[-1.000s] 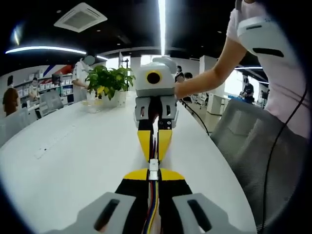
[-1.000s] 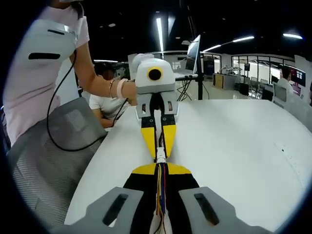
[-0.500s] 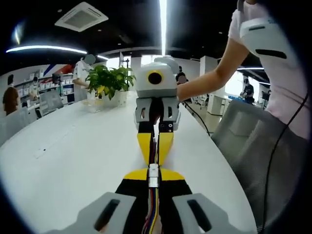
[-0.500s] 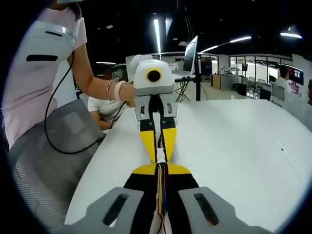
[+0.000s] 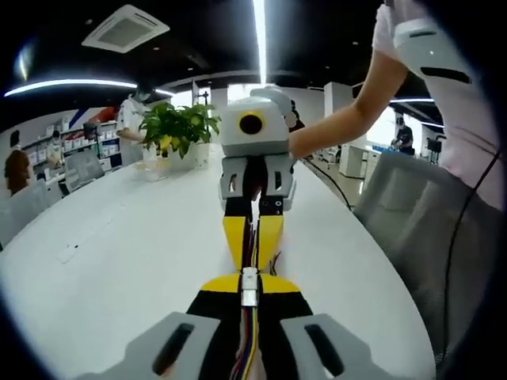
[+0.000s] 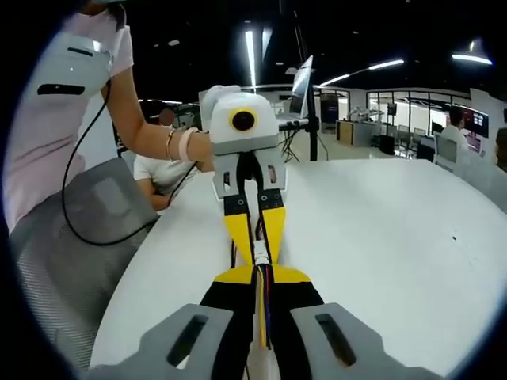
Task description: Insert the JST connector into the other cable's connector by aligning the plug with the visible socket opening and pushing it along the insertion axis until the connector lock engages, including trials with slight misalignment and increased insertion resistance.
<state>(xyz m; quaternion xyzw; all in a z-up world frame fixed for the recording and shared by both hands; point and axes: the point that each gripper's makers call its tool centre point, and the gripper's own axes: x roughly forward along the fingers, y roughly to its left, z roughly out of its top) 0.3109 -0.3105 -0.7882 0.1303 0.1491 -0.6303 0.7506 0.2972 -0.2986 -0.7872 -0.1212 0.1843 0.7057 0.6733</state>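
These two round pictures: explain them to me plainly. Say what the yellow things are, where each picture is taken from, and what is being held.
A person stands at a white table and holds one hand tool in each hand. Each tool ends in a yellow and black claw, and a camera rides on each tool, looking forward along it.

In the left gripper view, the left claw rises from the bottom, and the right claw faces it. The right gripper view is the mirror case: the right claw below, the left claw opposite.

Each claw is shut on a cable of thin coloured wires. Where the claws meet sits a small white connector, the joint of the two cables.

A potted plant stands further back on the table.
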